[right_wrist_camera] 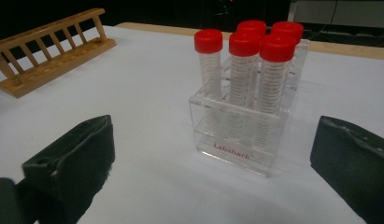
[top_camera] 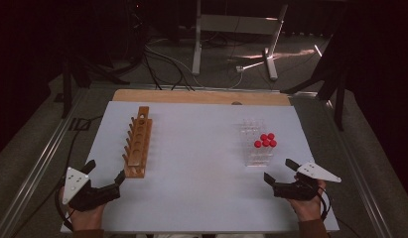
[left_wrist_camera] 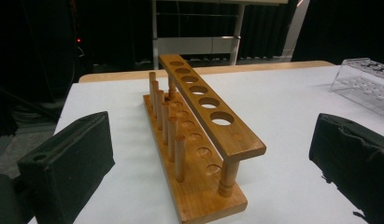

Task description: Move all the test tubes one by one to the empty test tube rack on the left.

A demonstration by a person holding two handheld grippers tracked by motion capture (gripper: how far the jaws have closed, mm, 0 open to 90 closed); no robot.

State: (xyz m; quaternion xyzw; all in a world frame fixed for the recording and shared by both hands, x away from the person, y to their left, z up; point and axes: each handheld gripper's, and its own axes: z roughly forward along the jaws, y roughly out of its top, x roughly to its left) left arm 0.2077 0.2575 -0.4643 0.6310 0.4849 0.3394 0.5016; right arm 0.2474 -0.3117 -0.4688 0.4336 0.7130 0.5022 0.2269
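A wooden test-tube rack (top_camera: 138,142) (left_wrist_camera: 197,140) (right_wrist_camera: 49,49) stands empty on the left of the white table top, with a row of round holes and pegs. On the right, a clear plastic rack (top_camera: 256,144) (right_wrist_camera: 243,121) (left_wrist_camera: 362,84) holds several red-capped tubes (top_camera: 265,140) (right_wrist_camera: 244,79). My left gripper (top_camera: 104,171) (left_wrist_camera: 210,163) rests open at the near left, just short of the wooden rack's near end, nothing between its jaws. My right gripper (top_camera: 280,171) (right_wrist_camera: 213,163) is open at the near right, a little short of the clear rack, jaws empty.
The white sheet (top_camera: 196,158) covers a wooden table whose far edge (top_camera: 201,96) shows. Beyond it, on the dark floor, are cables (top_camera: 162,59) and a metal stand's legs (top_camera: 268,54). Metal rails (top_camera: 37,163) run along both sides of the table.
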